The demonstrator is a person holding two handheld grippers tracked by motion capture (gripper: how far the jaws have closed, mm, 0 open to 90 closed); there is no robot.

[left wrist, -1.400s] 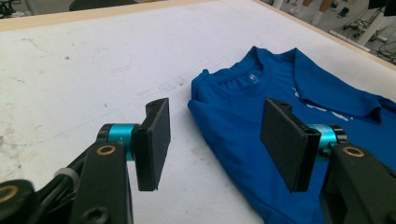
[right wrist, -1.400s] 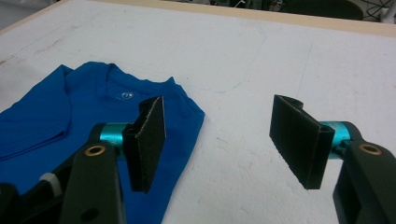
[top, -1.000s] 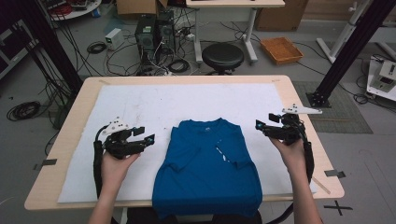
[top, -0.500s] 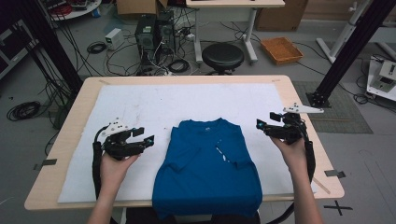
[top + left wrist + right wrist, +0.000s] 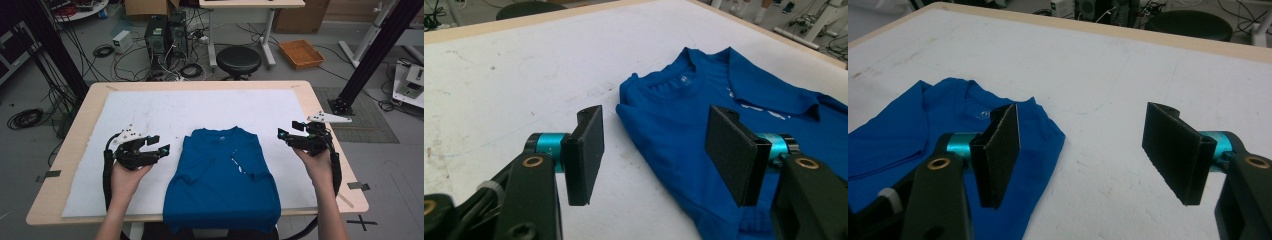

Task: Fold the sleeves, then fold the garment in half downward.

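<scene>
Your left claw (image 5: pixel 654 150) is wide open with nothing in it. Just past its right side lies the blue shirt (image 5: pixel 704 125), flat on the white counter (image 5: pixel 514 80) under it.

Blue T-shirt (image 5: pixel 222 175) with small white print on white table cover (image 5: pixel 150 115).

Grey floor w/ cables (image 5: pixel 107 50), black stool (image 5: pixel 238 59), PC towers (image 5: pixel 163 35), orange tray (image 5: pixel 301 53).
</scene>
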